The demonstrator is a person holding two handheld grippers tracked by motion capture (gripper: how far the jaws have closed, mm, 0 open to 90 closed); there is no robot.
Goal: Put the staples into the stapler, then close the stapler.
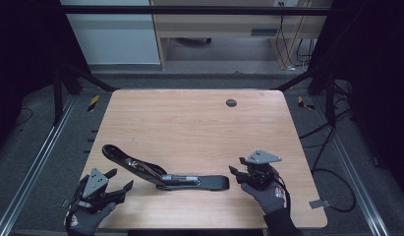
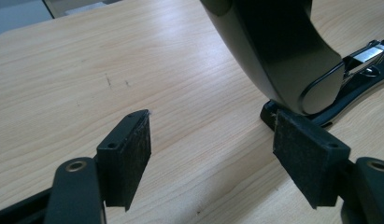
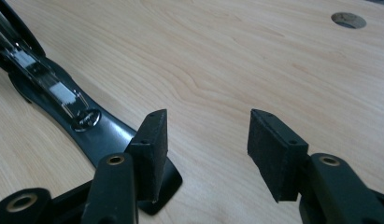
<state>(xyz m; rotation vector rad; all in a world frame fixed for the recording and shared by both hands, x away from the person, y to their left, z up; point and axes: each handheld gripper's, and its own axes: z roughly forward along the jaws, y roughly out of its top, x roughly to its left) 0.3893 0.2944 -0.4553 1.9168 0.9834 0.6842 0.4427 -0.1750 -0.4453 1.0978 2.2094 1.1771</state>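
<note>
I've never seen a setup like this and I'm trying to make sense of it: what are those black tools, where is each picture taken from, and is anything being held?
A person in gloves holds a two-jaw tool in each hand: the left gripper and the right gripper. The high view looks down on a wooden table from above. The other two pictures come from cameras riding on the grippers, looking along their black padded jaws. On the table lies a large black stapler, swung open, with its metal staple channel showing. A round hole sits near the table's far edge. Both grippers stand open beside the stapler's ends; nothing is held.
</note>
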